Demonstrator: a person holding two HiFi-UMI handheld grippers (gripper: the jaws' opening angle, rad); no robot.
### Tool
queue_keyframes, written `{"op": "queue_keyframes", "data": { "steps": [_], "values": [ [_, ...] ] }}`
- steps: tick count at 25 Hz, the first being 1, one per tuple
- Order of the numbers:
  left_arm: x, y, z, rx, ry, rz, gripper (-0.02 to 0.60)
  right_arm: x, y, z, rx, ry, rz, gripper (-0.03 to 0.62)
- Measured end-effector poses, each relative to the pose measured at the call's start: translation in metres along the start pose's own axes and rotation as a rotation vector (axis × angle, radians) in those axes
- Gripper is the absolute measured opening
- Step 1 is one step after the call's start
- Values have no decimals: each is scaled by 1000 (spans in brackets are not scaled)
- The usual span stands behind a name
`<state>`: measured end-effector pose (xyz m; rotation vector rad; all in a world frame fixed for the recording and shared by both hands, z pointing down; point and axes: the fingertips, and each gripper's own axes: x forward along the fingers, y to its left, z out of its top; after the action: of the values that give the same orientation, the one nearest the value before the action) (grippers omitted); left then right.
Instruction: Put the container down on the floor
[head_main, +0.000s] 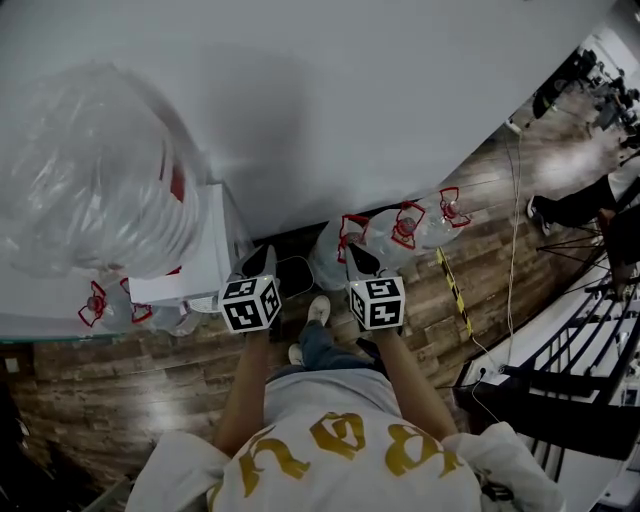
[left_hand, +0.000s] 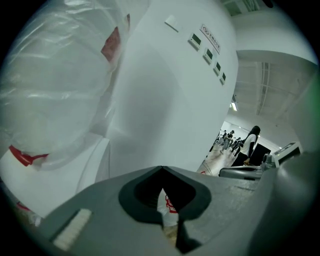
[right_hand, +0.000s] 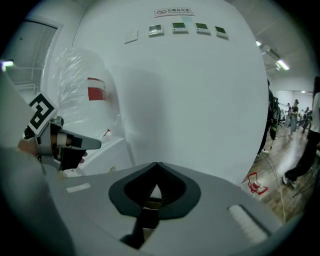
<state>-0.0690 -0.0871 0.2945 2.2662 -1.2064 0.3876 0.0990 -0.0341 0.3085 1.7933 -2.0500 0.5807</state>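
**Wooden floor lined with jugs, both claws empty**

Dark wooden floor (head_main: 130, 390) is seen running along the foot of a white wall (head_main: 350, 100). Clear jugs (head_main: 400, 228) with red handles are laid along the floor's wall edge, probably to keep them out of the walkway. A large plastic-wrapped container (head_main: 90, 170) is stood on a white cabinet (head_main: 200, 260) towards the left end of that edge, and it is judged to be the one to lower. The left gripper (head_main: 262, 260) and right gripper (head_main: 357, 260) are held side by side above the floor's wall edge. Each claw is closed tip to tip with nothing gripped, so the lift seems not yet begun.
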Motion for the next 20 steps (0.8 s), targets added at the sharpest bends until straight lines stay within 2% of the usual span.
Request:
{"op": "queue_keyframes", "data": {
  "steps": [7,20],
  "values": [
    [-9,2,0,20,-7,7,0,-5,2,0,23,-10,-8,26],
    [-15,4,-14,7,7,3,0,-12,11,-9,40,-6,-14,26]
  ]
}}
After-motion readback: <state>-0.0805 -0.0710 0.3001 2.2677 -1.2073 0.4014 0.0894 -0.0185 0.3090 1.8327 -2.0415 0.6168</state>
